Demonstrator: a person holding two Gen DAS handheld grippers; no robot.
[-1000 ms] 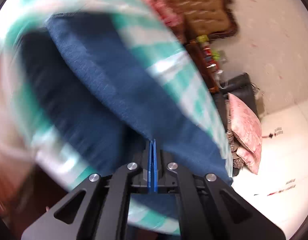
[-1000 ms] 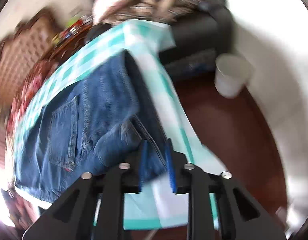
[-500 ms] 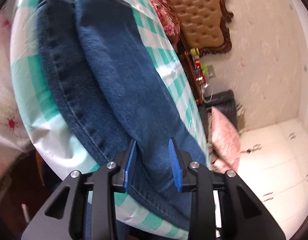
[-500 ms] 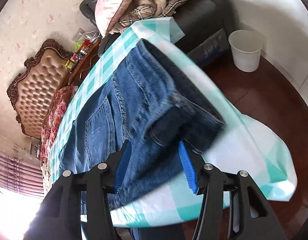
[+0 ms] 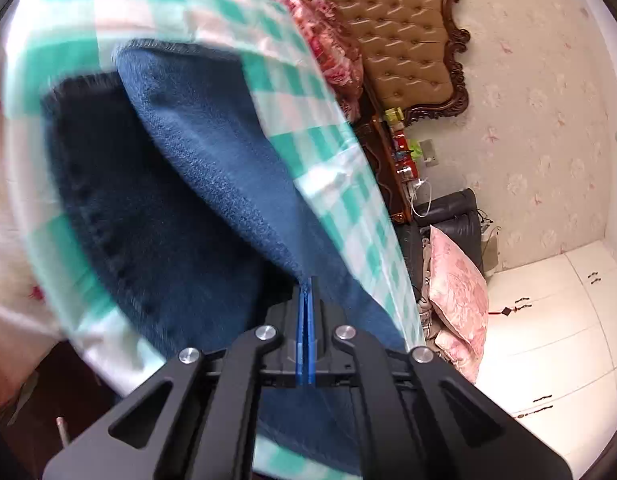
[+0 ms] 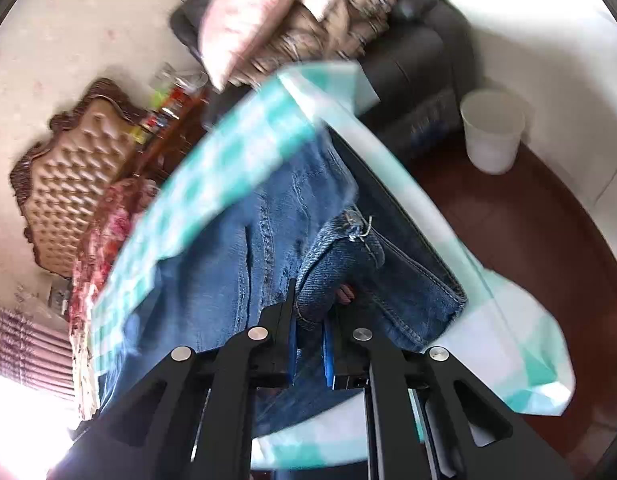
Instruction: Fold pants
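The left wrist camera sits very close above the jeans (image 5: pixel 212 184) and looks along the table (image 5: pixel 340 184) toward the headboard (image 5: pixel 412 40) and the sofa (image 5: pixel 456 216). The right wrist camera, also close, looks over the jeans (image 6: pixel 244 264) toward the table's far corner. Both views share the jeans, checked cloth, headboard (image 6: pixel 68 184) and sofa (image 6: pixel 420 60).

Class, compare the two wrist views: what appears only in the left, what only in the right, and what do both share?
Left only: the white cabinets and the left gripper, jaws shut on a thin edge of the jeans.

Right only: the white bin, the dark floor, and the right gripper, jaws shut on a thick fold.

Both: the jeans, checked cloth, headboard, pink pillow.
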